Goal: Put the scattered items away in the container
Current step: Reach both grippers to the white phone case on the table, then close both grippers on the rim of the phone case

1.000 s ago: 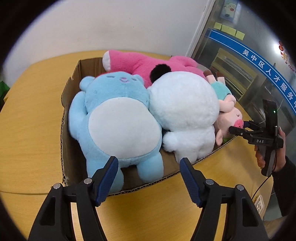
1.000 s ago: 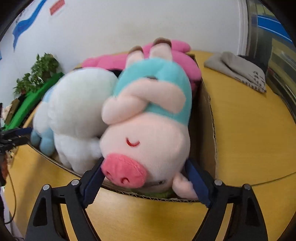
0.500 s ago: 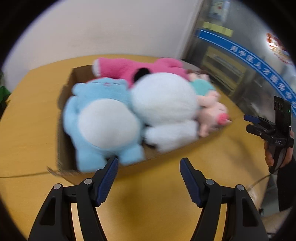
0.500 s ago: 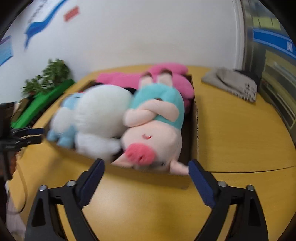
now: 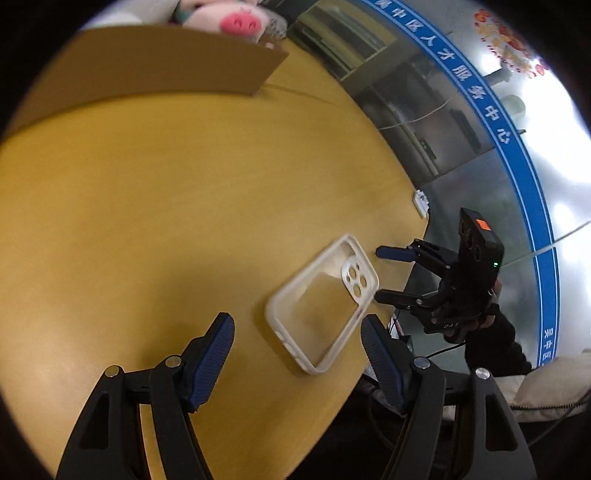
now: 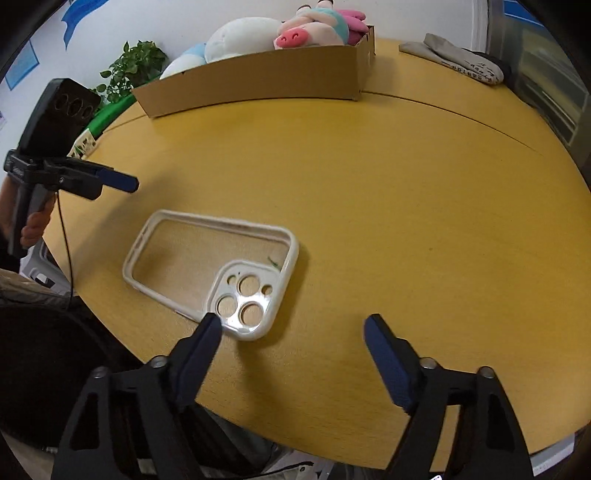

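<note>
A clear phone case (image 5: 321, 302) with a white rim lies flat on the yellow table (image 5: 147, 221) near its front edge. My left gripper (image 5: 295, 325) is open above the case's near end, and its pads do not touch it. In the right wrist view the case (image 6: 210, 266) lies with its camera corner beside my left fingertip (image 6: 212, 325). My right gripper (image 6: 291, 321) is closing, and the pads press on nothing. The cardboard box (image 6: 258, 77) at the back holds a pink pig plush (image 6: 295, 35) and other plush toys. Each gripper shows in the other's view: the right gripper (image 5: 380, 274) and the left gripper (image 6: 122, 181).
A grey folded cloth (image 6: 461, 62) lies at the back right of the table. A green plant (image 6: 136, 66) stands behind the box. The curved table edge (image 6: 110, 332) runs just in front of the case. A glass wall with a blue band (image 5: 498, 129) stands beyond.
Both grippers pulled back from the box of plush toys and tilted down over the phone case near the table's front edge. The pig plush stayed in the box.
</note>
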